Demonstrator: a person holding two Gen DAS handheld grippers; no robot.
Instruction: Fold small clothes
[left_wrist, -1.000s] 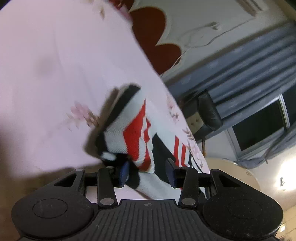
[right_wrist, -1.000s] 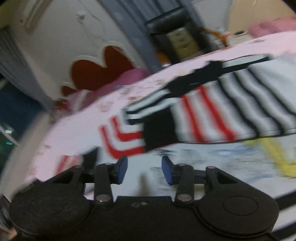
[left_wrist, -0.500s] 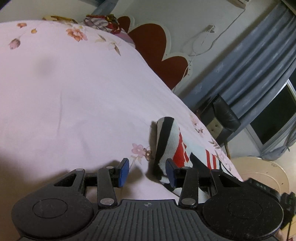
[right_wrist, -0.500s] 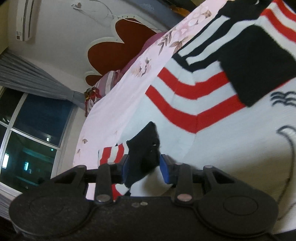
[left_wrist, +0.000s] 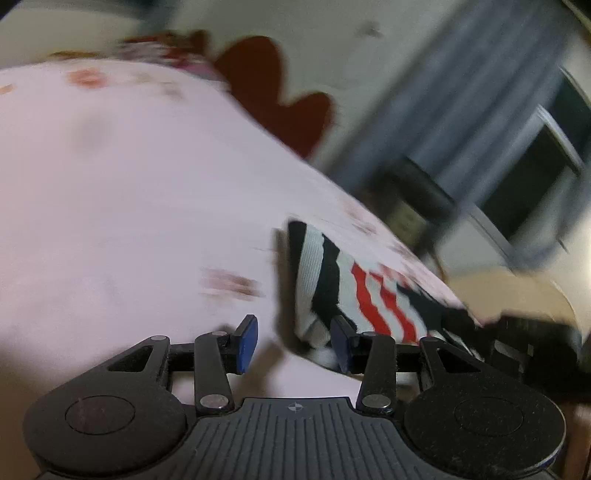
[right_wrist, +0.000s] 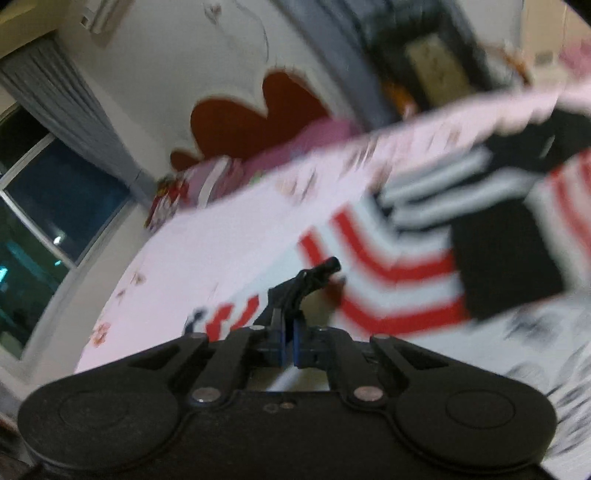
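Right hand-held gripper (right_wrist: 287, 354): clamped, apparently on black hem of red-black-white striped knit garment (right_wrist: 399, 273).
Left hand-held gripper (left_wrist: 293, 341): jaws apart, empty, over pink floral bedsheet (left_wrist: 129, 206).

No text, label, brand, number or sign can be read in either view; both are blurred.
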